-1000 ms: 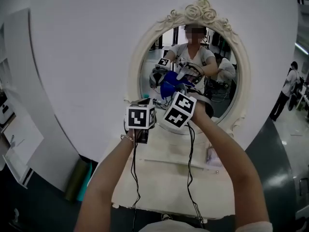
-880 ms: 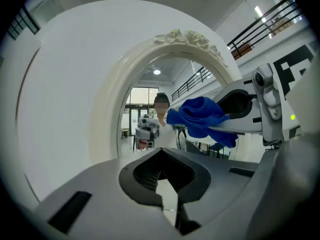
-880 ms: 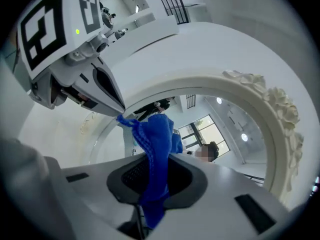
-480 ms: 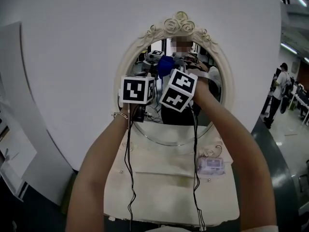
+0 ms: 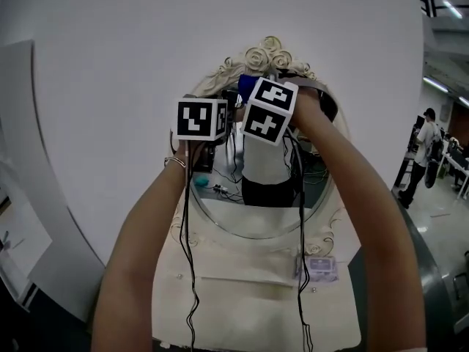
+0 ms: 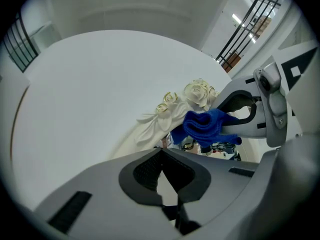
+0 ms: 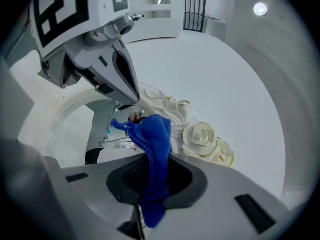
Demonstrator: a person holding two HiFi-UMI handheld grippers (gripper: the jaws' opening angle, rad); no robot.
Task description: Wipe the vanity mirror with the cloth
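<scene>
No legible text, labels or numbers anywhere

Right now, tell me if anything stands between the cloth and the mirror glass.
Nothing visible does. The right gripper holds the blue cloth at the top of the mirror by the rose crest; the shut left gripper sits beside it, not between.

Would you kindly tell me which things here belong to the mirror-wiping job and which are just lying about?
In the job:
- blue cloth, pinched in the shut right claw
- vanity mirror

Just about:
- left claw, shut on nothing
- small clear packet on the vanity table
- person standing at far right
</scene>
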